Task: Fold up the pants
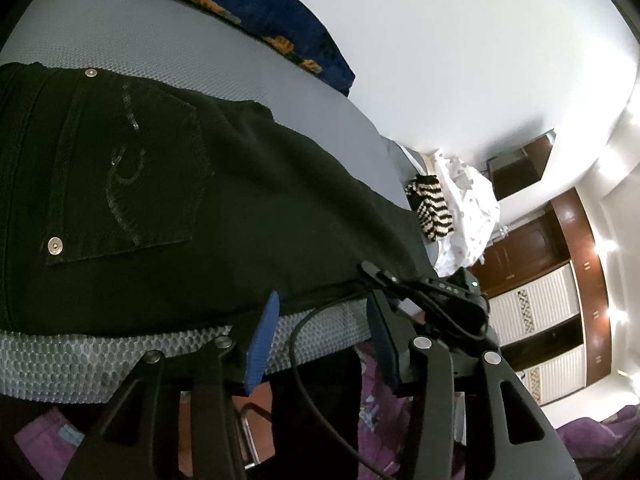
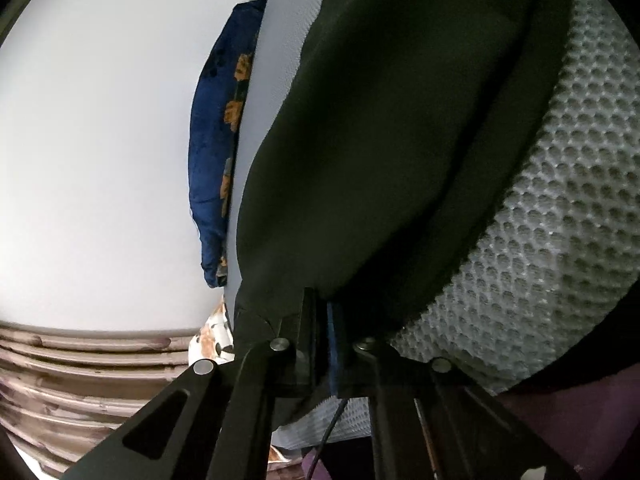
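Observation:
Black pants (image 1: 168,200) lie on a grey honeycomb mattress (image 1: 80,364), back pocket and rivets up. My left gripper (image 1: 324,304) is open, its blue-padded fingers (image 1: 262,340) just off the pants' near edge and apart from the cloth. The right gripper shows beyond it at that same edge. In the right wrist view, my right gripper (image 2: 324,312) is shut on the edge of the black pants (image 2: 400,140), with the cloth pinched between its pads over the mattress (image 2: 560,240).
A blue blanket with orange flowers (image 1: 280,20) lies at the mattress's far side against a white wall; it also shows in the right wrist view (image 2: 216,140). Striped and white clothes (image 1: 440,204) are heaped at one end. Wooden wardrobes (image 1: 560,280) stand beyond. A black cable (image 1: 304,380) hangs by the left gripper.

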`<state>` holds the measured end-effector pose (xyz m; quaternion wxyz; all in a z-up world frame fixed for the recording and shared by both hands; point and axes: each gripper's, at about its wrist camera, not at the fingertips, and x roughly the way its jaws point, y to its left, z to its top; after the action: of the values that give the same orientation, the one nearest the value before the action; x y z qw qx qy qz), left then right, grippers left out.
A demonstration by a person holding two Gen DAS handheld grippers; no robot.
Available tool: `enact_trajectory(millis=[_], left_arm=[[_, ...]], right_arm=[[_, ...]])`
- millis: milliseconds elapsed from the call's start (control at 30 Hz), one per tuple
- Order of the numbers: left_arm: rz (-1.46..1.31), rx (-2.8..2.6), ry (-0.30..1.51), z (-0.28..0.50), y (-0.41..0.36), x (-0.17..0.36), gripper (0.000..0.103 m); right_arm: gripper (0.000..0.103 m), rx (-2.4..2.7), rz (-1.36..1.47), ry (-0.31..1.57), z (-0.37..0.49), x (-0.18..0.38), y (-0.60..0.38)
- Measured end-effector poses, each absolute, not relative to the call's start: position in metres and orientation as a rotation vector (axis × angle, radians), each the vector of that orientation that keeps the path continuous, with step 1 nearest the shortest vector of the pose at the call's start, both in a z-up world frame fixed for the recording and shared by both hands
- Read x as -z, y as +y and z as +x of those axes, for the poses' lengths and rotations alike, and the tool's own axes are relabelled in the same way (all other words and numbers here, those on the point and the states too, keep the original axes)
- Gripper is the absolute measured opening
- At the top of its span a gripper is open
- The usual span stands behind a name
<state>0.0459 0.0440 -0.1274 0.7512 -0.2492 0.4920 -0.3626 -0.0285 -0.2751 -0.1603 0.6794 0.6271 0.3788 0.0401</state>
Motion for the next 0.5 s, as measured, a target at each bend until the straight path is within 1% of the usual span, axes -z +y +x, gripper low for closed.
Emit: enact_trajectory(millis=[100,300,433,500], left_arm=[[-0.546,0.789,1.075,0.046,0.045,0.128,0.049],[-0.529,0.791,1.089,0.044,0.042,0.131,0.049],[-0.523,0.782,1.103,0.044,0.041,0.133,0.049],[-0.525,0.779,1.106,0.043,0.042,0.134,0.049]], right_arm=[[0.005,-0.092,1.401,0.855,-0.035,0.158,-0.274],[0.005,-0.087,1.465,0.877,-0.044,0.18,-0.278],[0.011,-0.091,1.522,0.863,-0.05,0.183,-0.288],[0.018,-0.072,1.511,0.846,-0.057,0.179,-0.299]])
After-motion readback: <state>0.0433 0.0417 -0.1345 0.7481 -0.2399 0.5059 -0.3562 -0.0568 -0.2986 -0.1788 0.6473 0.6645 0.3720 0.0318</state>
